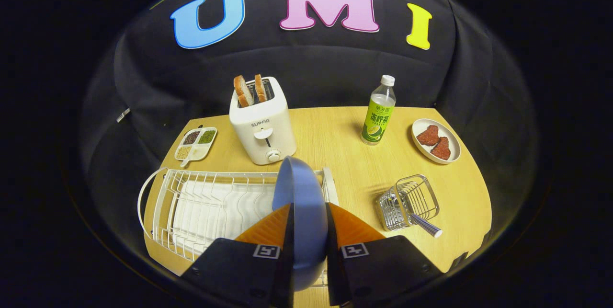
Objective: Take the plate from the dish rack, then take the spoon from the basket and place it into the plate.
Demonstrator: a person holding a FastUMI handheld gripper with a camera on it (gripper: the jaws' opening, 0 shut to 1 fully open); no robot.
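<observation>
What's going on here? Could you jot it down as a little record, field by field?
gripper: fingers shut on the blue plate, held on edge
dish rack: white, under and left of the plate
basket: wire, right of the fingers, lying tipped
spoon: handle sticking out of the basket
toaster: beyond the rack, two bread slices in it
bottle: upright
step left: spoon into plate

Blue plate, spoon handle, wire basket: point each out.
blue plate (297, 193), gripper view, upper face between the fingers
spoon handle (425, 226), gripper view, checked shaft
wire basket (415, 192), gripper view, rim
</observation>
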